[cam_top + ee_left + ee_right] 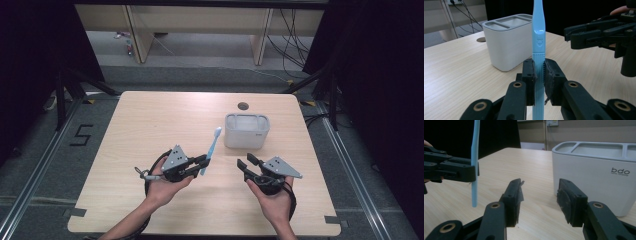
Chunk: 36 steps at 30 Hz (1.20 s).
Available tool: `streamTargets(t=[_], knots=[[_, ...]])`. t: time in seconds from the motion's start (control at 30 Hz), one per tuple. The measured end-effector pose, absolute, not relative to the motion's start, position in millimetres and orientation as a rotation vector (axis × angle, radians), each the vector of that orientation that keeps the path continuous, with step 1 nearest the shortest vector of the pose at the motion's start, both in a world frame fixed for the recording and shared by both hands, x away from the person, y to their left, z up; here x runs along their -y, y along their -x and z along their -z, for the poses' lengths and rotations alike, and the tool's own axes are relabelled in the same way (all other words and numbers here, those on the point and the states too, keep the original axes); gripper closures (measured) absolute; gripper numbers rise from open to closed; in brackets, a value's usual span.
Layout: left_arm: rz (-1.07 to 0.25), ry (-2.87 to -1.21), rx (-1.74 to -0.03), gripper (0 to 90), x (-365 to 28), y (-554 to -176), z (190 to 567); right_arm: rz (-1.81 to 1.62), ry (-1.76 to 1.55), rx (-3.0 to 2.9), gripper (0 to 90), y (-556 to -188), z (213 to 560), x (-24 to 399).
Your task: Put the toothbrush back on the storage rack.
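toothbrush left of holder — both on table

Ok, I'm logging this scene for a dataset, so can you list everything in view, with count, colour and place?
toothbrush: one, light blue, clamped by its handle in the left gripper, head pointing up and away, lower end clear of the table.
holder: one, white, compartments on top, right of centre on the table, beyond both grippers.
table: one, light wood, with a round hole near its far edge.
left gripper: one, black with a grey plate, shut on the toothbrush.
right gripper: one, black with a grey plate, jaws apart, nothing between them, near the holder.
hands: two, one behind each gripper.
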<state>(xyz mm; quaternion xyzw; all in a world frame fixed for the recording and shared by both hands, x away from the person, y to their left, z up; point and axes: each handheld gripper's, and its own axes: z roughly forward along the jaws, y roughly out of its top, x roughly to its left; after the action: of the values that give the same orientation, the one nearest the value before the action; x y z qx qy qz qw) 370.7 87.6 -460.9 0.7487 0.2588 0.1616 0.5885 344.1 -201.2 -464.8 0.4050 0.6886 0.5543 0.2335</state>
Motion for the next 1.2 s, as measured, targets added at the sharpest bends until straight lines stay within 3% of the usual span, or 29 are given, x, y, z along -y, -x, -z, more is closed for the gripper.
streamTargets(t=[1.2], knots=[[-0.383, -1.749, -0.573, 78.7, -57.8, -374.1, 467.5, -1.700, -1.058, -1.856, 66.6, -350.0, 434.7, 170.2]])
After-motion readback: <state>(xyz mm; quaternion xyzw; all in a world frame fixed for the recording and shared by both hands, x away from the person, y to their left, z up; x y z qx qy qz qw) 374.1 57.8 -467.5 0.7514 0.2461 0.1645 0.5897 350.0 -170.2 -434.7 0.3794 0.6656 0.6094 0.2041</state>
